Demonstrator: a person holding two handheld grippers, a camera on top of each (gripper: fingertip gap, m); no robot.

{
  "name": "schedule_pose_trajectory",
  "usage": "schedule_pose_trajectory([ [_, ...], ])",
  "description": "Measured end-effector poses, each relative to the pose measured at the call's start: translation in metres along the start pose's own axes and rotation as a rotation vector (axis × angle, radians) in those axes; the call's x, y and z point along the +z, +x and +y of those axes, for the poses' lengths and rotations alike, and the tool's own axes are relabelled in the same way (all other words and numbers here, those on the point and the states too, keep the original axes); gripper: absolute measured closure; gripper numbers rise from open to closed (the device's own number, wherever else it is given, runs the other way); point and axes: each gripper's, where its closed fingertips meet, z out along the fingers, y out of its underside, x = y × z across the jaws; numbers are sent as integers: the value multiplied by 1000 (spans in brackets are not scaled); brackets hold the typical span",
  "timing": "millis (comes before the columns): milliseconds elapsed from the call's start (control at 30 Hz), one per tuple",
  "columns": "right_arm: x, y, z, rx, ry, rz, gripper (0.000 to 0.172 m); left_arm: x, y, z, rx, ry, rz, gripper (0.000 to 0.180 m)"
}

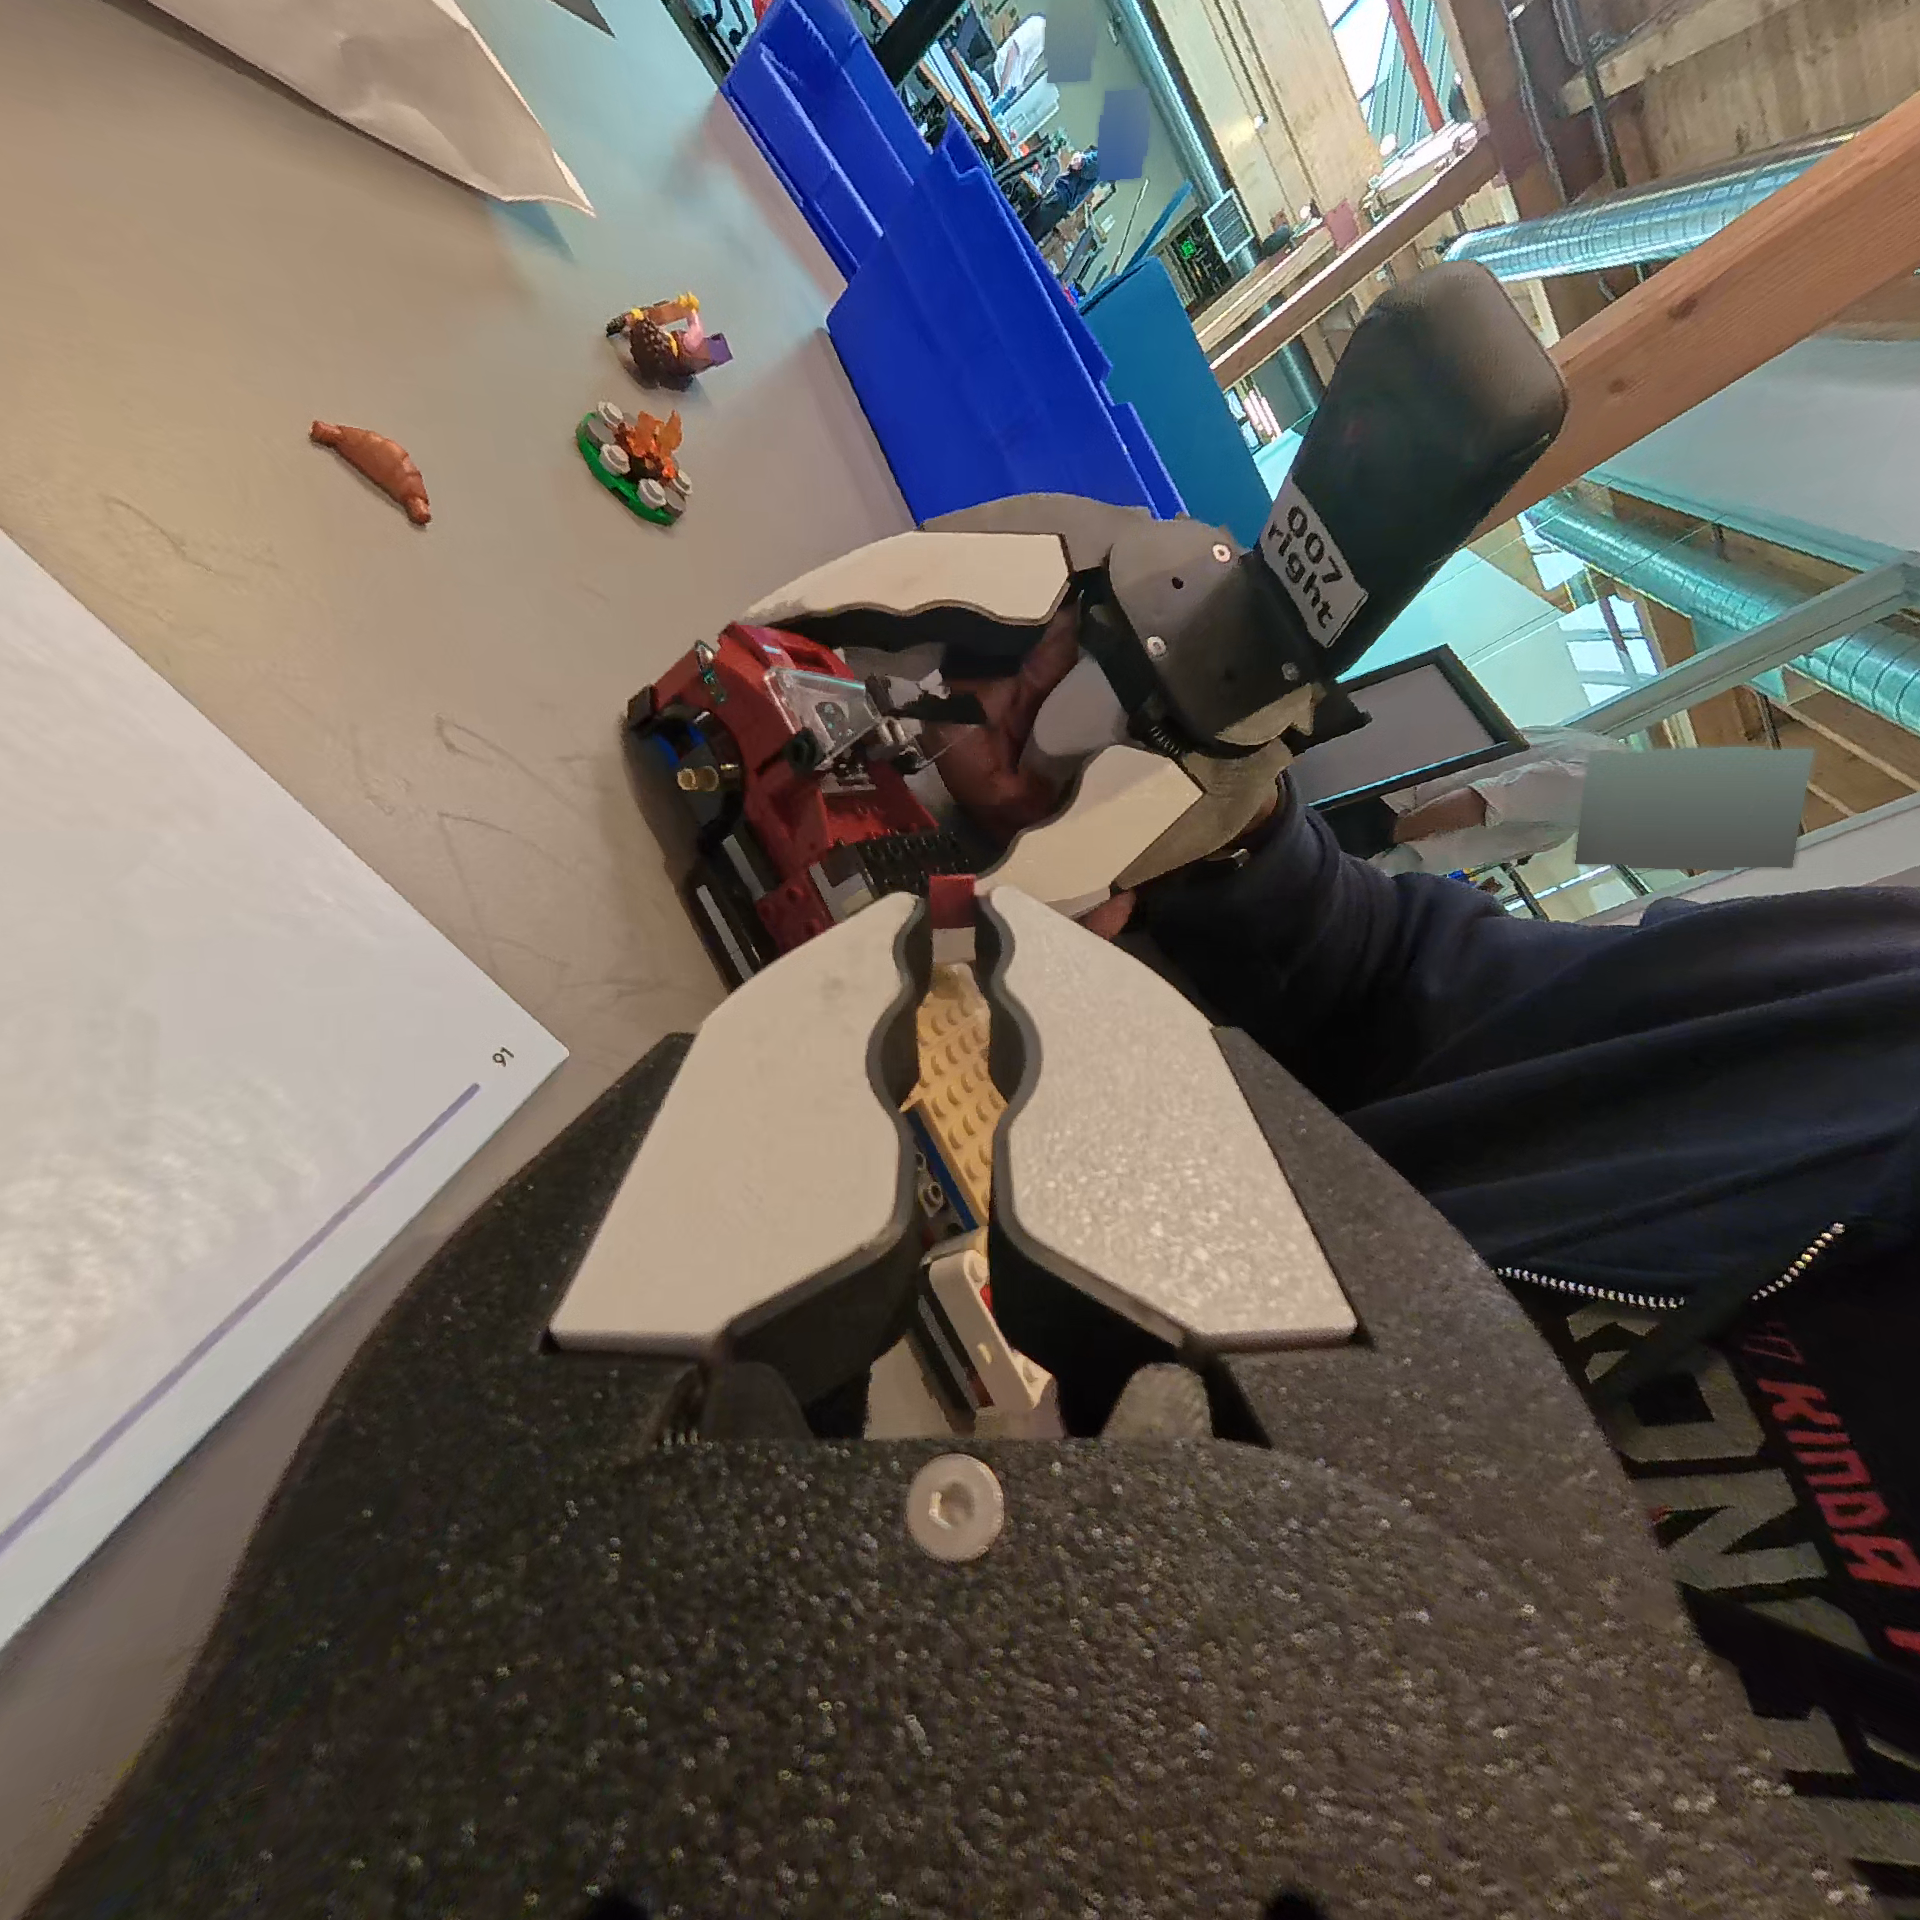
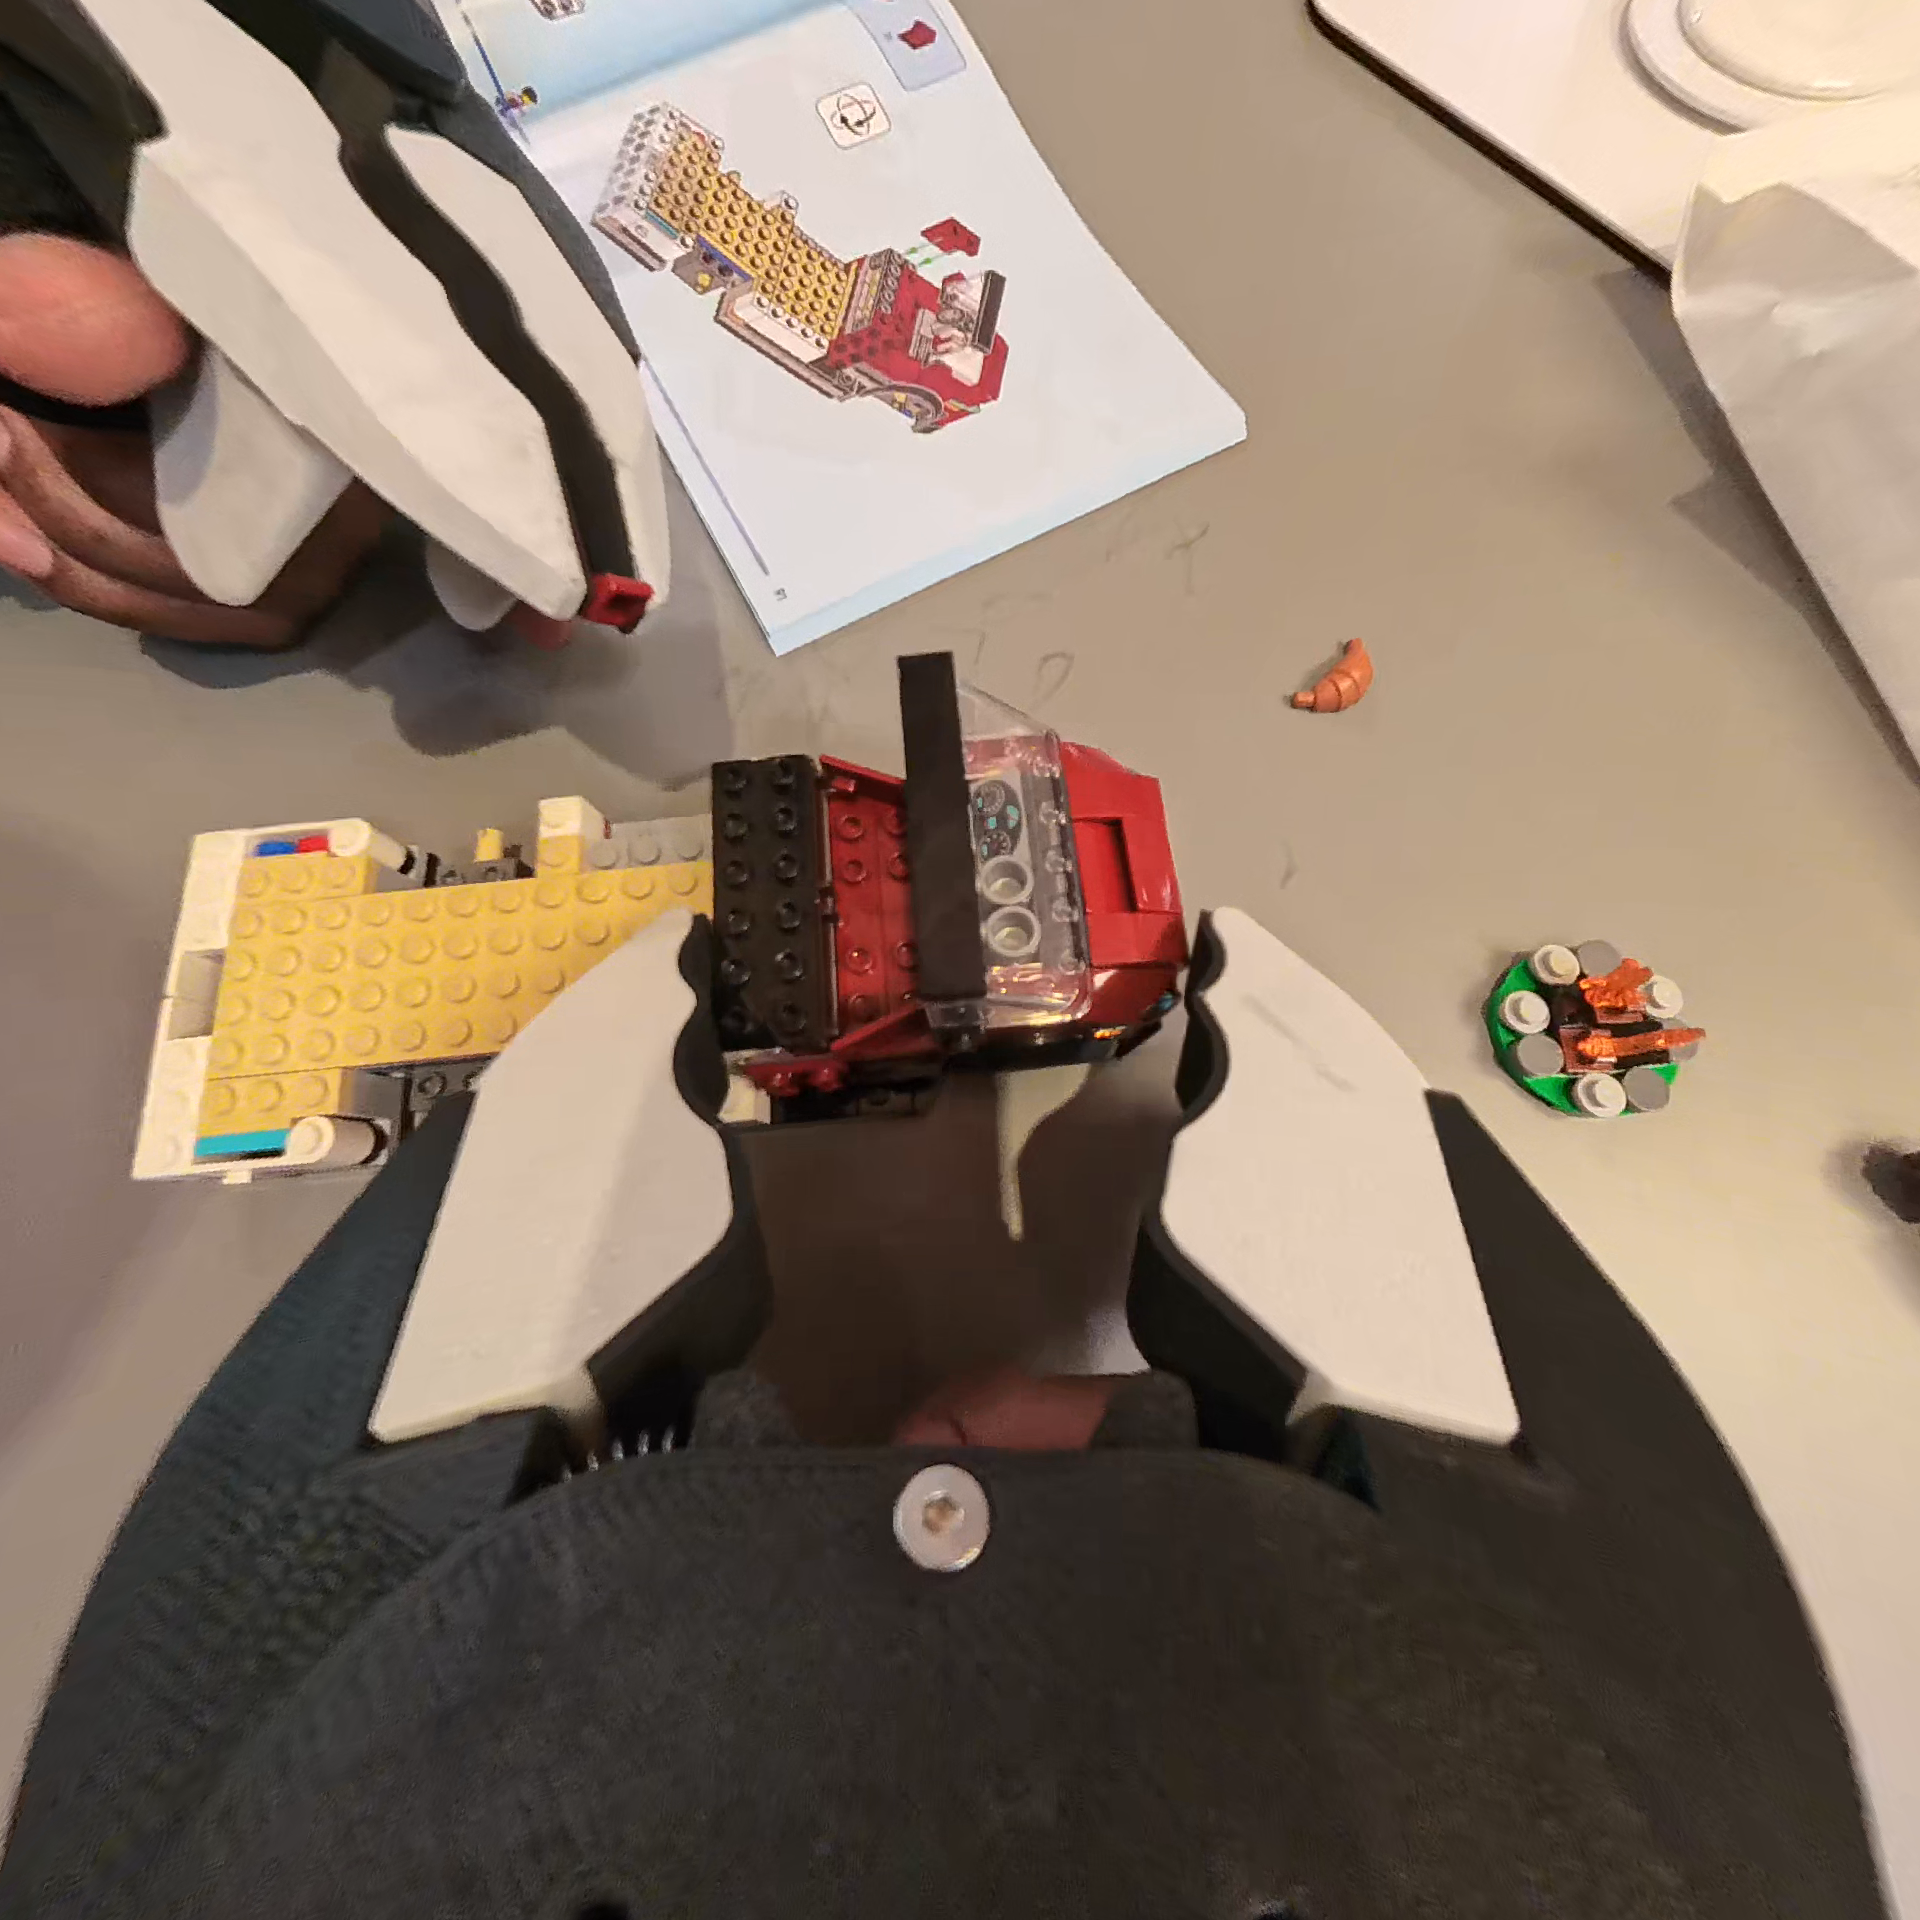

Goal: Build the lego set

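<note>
While pinched: small red brick (image 2: 619,603).

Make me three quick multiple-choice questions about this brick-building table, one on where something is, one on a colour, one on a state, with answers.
1. Where does the toy croissant lie?
A. on the bare table
B. on the booklet
C. on the truck

2. What colour is the small brick in the left tongs?
A. yellow
B. red
C. green

3. How do the right tongs stand?
A. shut on the windscreen
B. wide open around the truck's red cab
C. shut on a black strip

Answers: 1 A, it lies alone on grey tabletop; 2 B, a red piece shows at the tips; 3 B, both fingers stand apart either side of the cab.
</note>
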Motion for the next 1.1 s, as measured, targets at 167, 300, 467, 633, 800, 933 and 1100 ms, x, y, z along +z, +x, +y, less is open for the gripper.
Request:
schedule_pose_trajectory([
  [167,0,0,0,-2,0,-1,85,0,0,0,1,3,-1,173],
  [300,0,0,0,-9,3,2,86,-1,0,0,1,5,2,173],
  [467,-1,-7,0,-47,5,-32,86,-1,1,1,-3,5,5,173],
  [633,-3,-31,0,-225,15,-178,87,-3,4,3,-3,2,12,173],
  [800,-27,-22,-7,-202,28,-101,87,-9,9,9,-1,9,9,173],
  [933,-55,-23,6,86,25,-31,88,-14,11,18,-11,2,-8,173],
  [1100,-56,-65,40,422,7,-88,93,-8,-5,40,-17,-121,-166,173],
])
